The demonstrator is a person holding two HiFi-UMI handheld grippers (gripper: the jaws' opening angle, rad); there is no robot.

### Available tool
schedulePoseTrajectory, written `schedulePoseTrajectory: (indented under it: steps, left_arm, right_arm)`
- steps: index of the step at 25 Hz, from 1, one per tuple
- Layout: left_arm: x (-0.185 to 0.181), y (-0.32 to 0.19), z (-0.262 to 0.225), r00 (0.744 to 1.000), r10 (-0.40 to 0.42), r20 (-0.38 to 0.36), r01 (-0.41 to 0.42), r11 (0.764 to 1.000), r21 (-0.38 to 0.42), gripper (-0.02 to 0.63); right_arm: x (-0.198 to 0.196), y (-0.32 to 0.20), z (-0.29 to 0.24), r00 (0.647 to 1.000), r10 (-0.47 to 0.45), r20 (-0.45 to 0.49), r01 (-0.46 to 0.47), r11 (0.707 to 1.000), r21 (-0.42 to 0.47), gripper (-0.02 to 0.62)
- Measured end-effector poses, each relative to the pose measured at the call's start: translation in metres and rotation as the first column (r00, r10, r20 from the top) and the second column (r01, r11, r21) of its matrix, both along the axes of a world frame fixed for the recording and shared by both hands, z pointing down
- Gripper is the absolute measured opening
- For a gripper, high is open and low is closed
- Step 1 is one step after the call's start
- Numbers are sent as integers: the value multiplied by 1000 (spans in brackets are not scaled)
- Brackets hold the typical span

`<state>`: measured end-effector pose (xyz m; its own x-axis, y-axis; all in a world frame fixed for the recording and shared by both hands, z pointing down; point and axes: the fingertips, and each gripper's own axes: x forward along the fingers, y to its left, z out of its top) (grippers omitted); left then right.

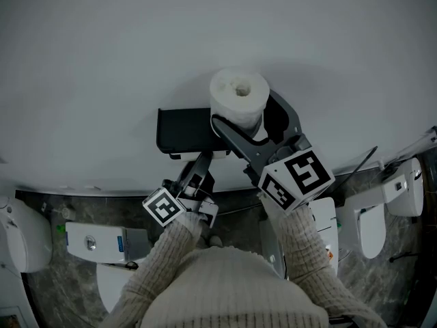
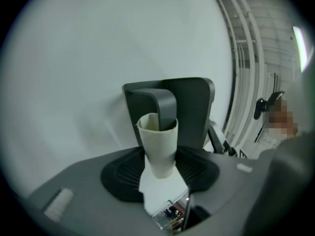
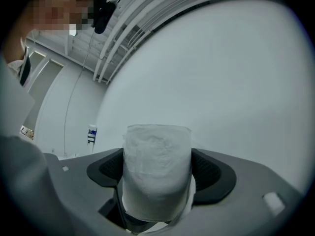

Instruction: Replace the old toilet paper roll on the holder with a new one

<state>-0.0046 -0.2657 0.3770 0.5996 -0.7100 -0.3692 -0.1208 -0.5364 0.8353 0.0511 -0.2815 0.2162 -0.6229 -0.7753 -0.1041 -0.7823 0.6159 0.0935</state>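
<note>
At a pale bathroom wall [image 1: 102,60], my left gripper [image 1: 203,161] reaches up to the black paper holder [image 1: 183,130]. Its own camera shows the jaws pinching the empty cardboard tube [image 2: 158,144], which is squashed narrower at its near end. The tube sits threaded on the holder's curved grey arm [image 2: 162,102], whose tip dips into the tube's open top. A scrap of white paper [image 2: 160,188] lies below the tube toward the camera; I cannot tell whether it is attached to the tube.

Just right of the holder, my right gripper [image 1: 258,125] holds the new toilet paper roll [image 1: 239,98] upright near the wall, with its hollow core facing the head camera. In the right gripper view the jaws are clamped on both sides of the full white roll, and a loose tail of paper trails under it.

Below, knit sleeves [image 1: 300,251] lead down from both grippers. Under them is a dark marbled floor [image 1: 41,292] with white toilets [image 1: 372,217] at left and right.
</note>
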Motion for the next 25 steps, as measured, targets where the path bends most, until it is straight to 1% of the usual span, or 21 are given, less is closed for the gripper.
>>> schedulePoseTrajectory:
  steps: [4,10,14,18,21,25]
  left_arm:
    - [10,0,-1,1000,16,3,-16,1000,0,179]
    - [12,0,0,999,39,8,-39,999,0,179]
    - [13,-1,4,998,61,8,-61,998,9,179]
    - [16,-3,10,996,87,3,-87,996,-3,179]
    - [17,-3,5,996,89,20,-90,995,32,179]
    - [18,-4,10,994,112,20,-112,994,18,179]
  right_arm:
    - [16,1,-5,1000,22,16,-23,1000,10,416]
    - [31,3,-5,997,72,33,-73,997,16,416]
    - [38,3,3,993,107,48,-107,994,5,416]
    - [45,3,10,989,136,61,-136,991,-7,416]
    - [50,4,15,986,156,63,-156,988,-14,416]
    - [52,7,23,981,182,66,-180,983,-27,416]
